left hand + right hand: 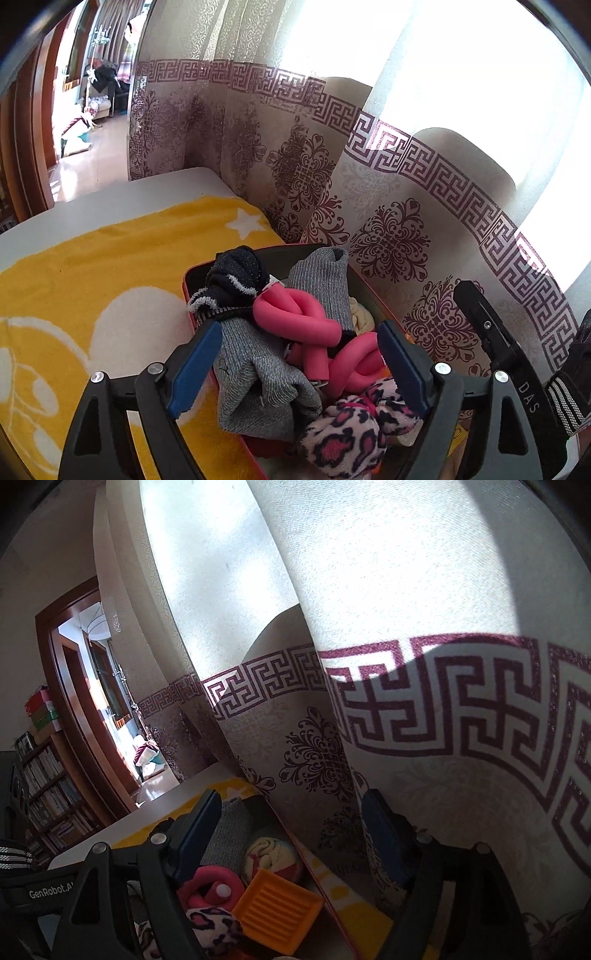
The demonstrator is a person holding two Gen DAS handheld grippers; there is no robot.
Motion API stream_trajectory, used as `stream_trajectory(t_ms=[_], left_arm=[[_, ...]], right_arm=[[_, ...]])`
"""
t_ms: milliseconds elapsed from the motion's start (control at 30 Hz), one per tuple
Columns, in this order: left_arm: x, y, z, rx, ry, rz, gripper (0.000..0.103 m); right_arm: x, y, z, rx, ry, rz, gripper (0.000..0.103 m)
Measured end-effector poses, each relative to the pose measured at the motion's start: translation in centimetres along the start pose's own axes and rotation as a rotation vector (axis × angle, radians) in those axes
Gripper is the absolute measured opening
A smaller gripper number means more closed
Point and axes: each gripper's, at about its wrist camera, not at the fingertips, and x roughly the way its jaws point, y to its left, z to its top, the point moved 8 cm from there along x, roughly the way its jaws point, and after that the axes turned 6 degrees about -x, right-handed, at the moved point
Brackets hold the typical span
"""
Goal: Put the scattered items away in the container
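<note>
Left wrist view puts the container [192,275], a dark box with a red rim, at about six o'clock on the yellow star-patterned blanket [92,280], and it looks nearly full: a grey knit sock [255,373] drapes over its near wall, a dark navy sock [236,275] sits at eleven o'clock of the pile, pink foam rollers [314,332] twist through the middle, and a pink leopard-print fluffy piece [351,432] lies at five o'clock. Right wrist view adds an orange ribbed tray [275,908] and a rolled cream cloth [271,856] inside the same box. Left gripper [295,369] hangs over the heap with jaws spread and nothing between them; right gripper [291,838] is likewise released, its far finger close against the patterned curtain [317,753]. No loose item shows on the visible blanket, so I judge the tidying close to finished, though much of the surface lies out of view
</note>
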Motion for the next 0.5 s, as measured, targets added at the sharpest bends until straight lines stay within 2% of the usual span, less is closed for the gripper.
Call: stream_trajectory(t_ms=[33,167,267,367,500], left_arm=[[-0.6,0.4,-0.1,-0.002,-0.018,0.032,0.101],[-3.5,1.9,-0.6,0.041,-0.12,0.177,0.102],[-5.1,2.7,-1.6,0.082,-0.165,0.278,0.102],[-6.2,3.2,-2.8,0.068,-0.166,0.31,0.102],[-6.7,3.0,-4.3,0.027,-0.127,0.247,0.102]], right_arm=[[0.0,0.1,-0.1,-0.004,0.012,0.007,0.082],[-0.9,0.2,-0.3,-0.042,0.029,0.014,0.082],[-1.6,0.0,-0.8,-0.091,0.086,0.03,0.083],[-2.5,-0.2,-1.9,-0.13,0.153,0.07,0.083],[-4.4,0.1,-3.8,-0.225,0.205,0.09,0.083]])
